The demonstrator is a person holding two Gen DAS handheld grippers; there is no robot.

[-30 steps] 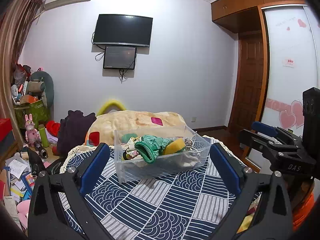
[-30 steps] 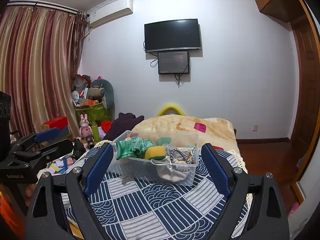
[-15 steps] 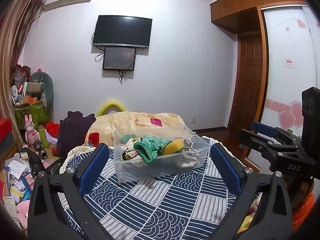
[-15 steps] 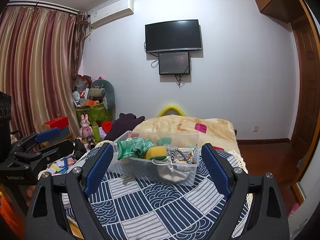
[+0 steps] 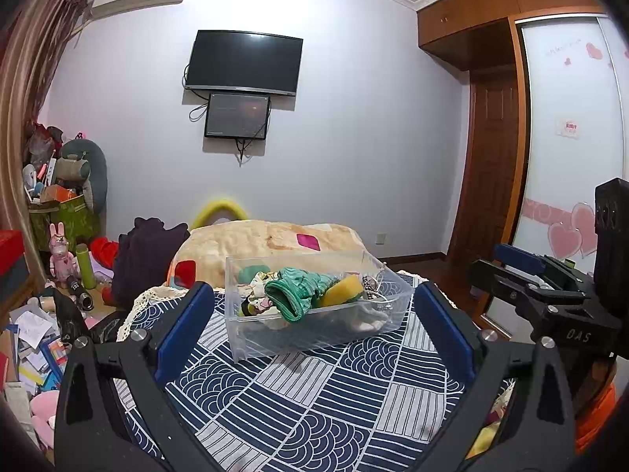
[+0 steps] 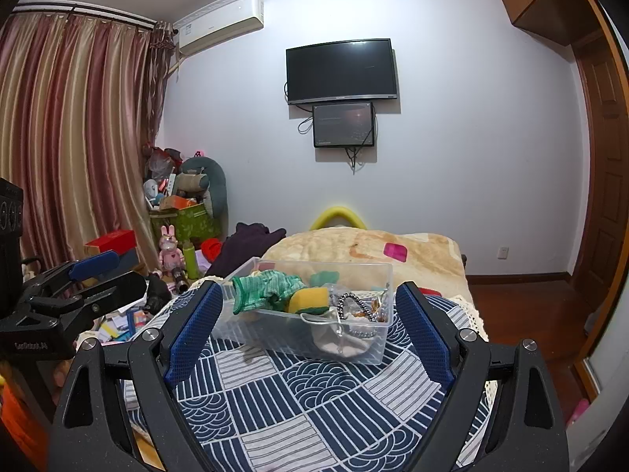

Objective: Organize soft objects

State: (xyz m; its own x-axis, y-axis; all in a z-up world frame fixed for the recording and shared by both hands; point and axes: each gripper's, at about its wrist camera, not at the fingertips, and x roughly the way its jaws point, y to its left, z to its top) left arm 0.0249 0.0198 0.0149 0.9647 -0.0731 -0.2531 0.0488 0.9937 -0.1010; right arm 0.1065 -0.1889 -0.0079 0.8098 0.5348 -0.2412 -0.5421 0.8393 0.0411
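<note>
1. A clear plastic box [image 5: 314, 314] is seen on the worktop, which is covered by a blue and white patterned cloth [image 5: 314, 405]. The soft things are piled inside this box.
2. The green knitted glove [image 5: 293, 295] lies on top of the pile, beside a yellow sponge [image 5: 342, 295]. A beaded chain [image 6: 354, 306] and a pale pouch [image 6: 338, 338] are seen at the right end of the box.
3. The glove is judged to be light and limp, so it will sag when lifted. It is best taken at the thick cuff, where the knit is doubled.
4. The sponge is judged to be light and springy; it can be pinched across its flat faces without harm.
5. The long axis of the glove runs roughly along the length of the box, and in the left view the open cuff points toward the camera.
6. The left gripper [image 5: 314, 330] is held with the jaws spread wide and nothing between them.
7. The right gripper [image 6: 310, 330] is likewise released and empty, near the box but apart from it.
</note>
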